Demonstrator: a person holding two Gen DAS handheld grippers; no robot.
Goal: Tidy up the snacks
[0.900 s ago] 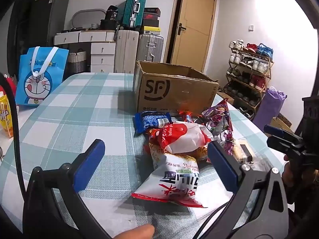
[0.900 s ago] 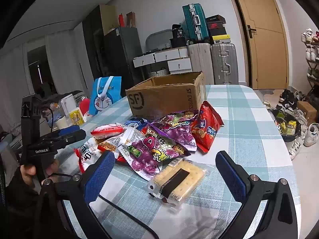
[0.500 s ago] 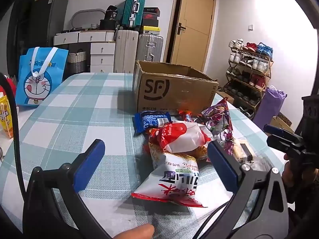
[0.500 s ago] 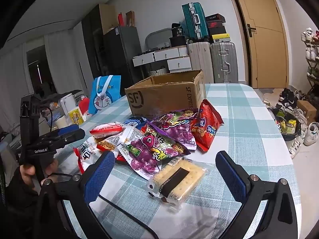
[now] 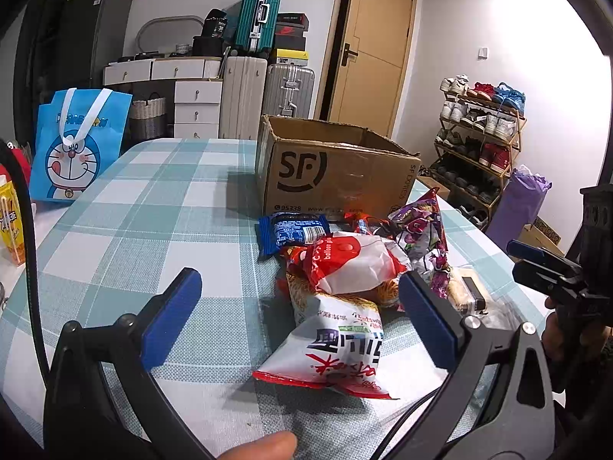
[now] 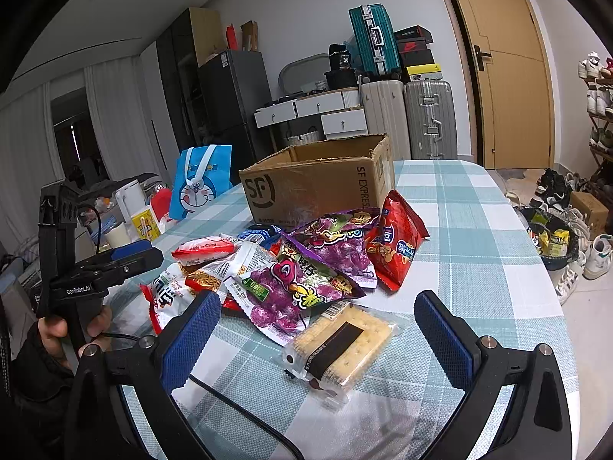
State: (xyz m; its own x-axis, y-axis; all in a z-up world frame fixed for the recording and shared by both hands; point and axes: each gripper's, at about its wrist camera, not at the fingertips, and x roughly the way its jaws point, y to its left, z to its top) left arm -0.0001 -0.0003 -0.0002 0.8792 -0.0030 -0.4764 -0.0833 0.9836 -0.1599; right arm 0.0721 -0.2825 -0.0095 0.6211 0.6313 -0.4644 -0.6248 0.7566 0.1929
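A pile of snack packets lies on the checked tablecloth in front of an open SF cardboard box (image 5: 337, 176), which also shows in the right wrist view (image 6: 318, 188). My left gripper (image 5: 302, 318) is open and empty, its blue pads either side of a white and red packet (image 5: 337, 349). Behind that lie a red and white bag (image 5: 348, 264) and a blue packet (image 5: 293, 230). My right gripper (image 6: 318, 329) is open and empty above a clear cracker pack (image 6: 341, 349). Purple candy bags (image 6: 295, 280) and a red bag (image 6: 394, 241) lie beyond it.
A blue Doraemon bag (image 5: 76, 149) stands at the table's left edge beside a yellow box (image 5: 11, 226). Suitcases, drawers and a door stand behind the table. A shoe rack (image 5: 479, 142) is on the right. The table's right edge (image 6: 536, 268) drops to the floor.
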